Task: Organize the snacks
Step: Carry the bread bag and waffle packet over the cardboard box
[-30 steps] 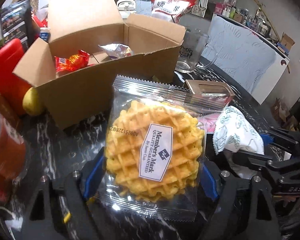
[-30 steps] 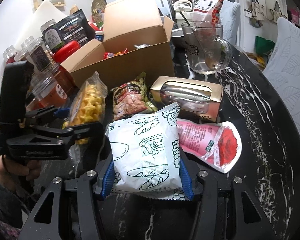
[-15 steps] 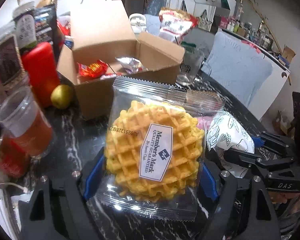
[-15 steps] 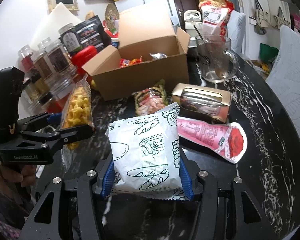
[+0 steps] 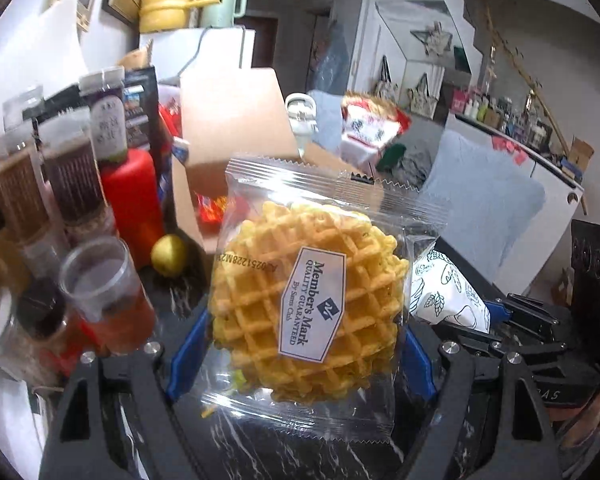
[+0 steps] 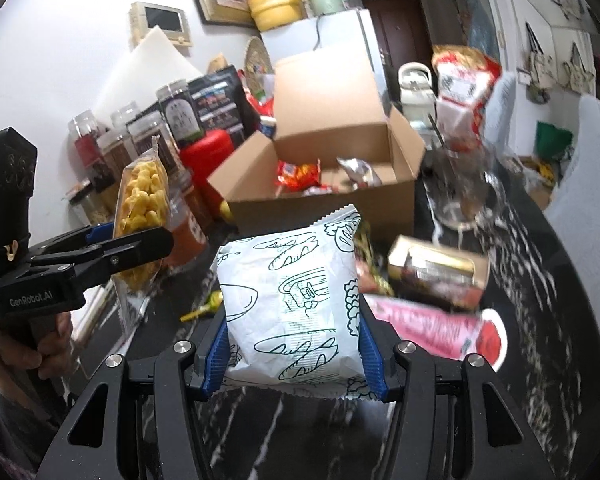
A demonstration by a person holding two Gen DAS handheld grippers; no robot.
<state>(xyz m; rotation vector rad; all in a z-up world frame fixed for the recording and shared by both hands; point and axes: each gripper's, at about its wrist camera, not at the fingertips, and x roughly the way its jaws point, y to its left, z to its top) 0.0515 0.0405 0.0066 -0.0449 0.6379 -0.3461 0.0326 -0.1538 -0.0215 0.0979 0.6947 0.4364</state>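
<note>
Waffle: a round golden waffle in a clear plastic wrapper with a white "Member's Mark" label (image 5: 316, 304) filled the centre of the left wrist frame, lifted above the black marbled tabletop (image 5: 260, 452).
Left gripper: the black two-finger left gripper with blue pads (image 5: 300, 356) was clamped on the waffle wrapper's two sides; in the right wrist frame it (image 6: 112, 244) showed at left, the waffle (image 6: 142, 216) edge-on.
Bread packet: a white pillow-shaped packet printed with green bread drawings (image 6: 296, 304) sat at lower centre of the right wrist frame.
Right gripper: the black right gripper with blue pads (image 6: 294, 346) pinched that packet between its fingers.
Box: an open brown cardboard box (image 6: 324, 200), red and silver sweets inside, stood behind the packet at frame centre.
Table clutter: a small gold windowed carton (image 6: 440, 272) and a pink-red pouch (image 6: 440, 328) lay at right, blurred.
Jars: lidded jars (image 5: 76, 168) and a red container (image 5: 132, 200) lined the left of the left wrist frame.
</note>
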